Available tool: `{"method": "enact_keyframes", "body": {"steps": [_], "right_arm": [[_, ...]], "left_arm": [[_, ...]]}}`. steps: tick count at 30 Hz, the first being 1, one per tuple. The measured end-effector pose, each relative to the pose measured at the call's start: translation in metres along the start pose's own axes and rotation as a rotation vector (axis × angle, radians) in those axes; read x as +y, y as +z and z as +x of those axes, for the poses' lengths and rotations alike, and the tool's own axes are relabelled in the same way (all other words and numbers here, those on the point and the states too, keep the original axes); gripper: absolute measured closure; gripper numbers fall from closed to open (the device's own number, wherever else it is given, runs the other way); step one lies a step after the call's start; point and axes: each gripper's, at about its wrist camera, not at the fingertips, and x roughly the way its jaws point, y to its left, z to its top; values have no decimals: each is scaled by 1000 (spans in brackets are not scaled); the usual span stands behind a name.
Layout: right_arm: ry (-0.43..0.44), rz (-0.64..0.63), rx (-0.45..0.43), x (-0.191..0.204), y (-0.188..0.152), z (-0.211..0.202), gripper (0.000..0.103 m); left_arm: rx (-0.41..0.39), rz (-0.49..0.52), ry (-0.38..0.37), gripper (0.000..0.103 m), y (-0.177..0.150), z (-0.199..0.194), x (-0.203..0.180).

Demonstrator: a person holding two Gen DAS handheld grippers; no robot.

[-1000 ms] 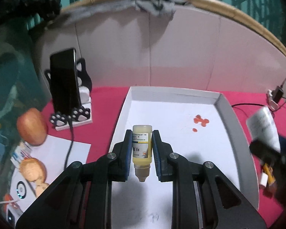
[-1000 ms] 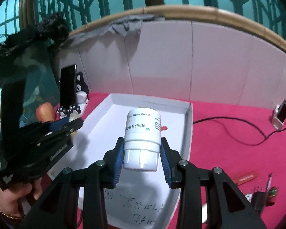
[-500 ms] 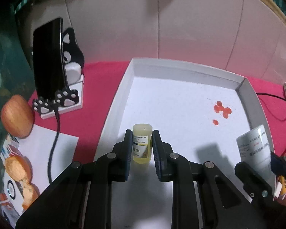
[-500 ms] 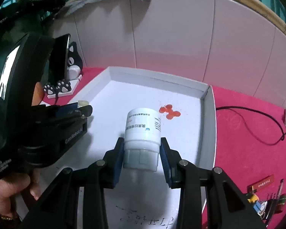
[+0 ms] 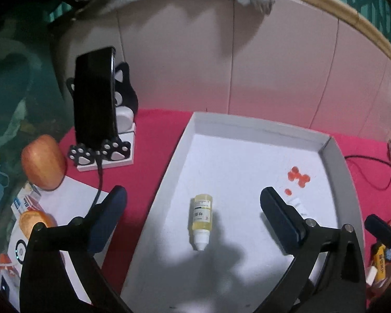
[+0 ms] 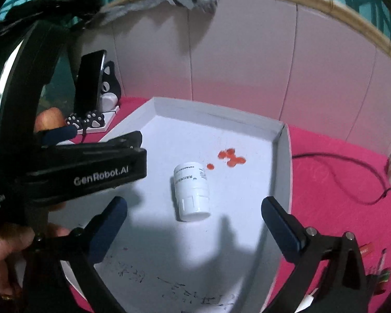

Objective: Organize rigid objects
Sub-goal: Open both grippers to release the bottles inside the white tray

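Red cloth, white tray, cylindrical yellow bottle

The left gripper had its jaws spread wide and held nothing between them. The right gripper was the same, with jaws far apart and nothing in the grip. In the right wrist view, the person's left hand gripped the left gripper's handle from below.
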Motion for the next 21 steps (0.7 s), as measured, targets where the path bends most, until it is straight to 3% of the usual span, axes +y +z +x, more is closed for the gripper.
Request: {"method": "enact_keyframes", "body": {"steps": [8,13,21], "right_arm": [[-38,-21,-74,-8,-13,-36,0],[-115,42,-136,-47,-29,-76,0],[-204,243,-208,-135,-62,-132,0]], "left_arm": [[-81,-32,-60,0,-5,-39,2],[-129,-12,-186,0,-20,-66,-14],[-101,99,-413,0,-50,-96,-69]]}}
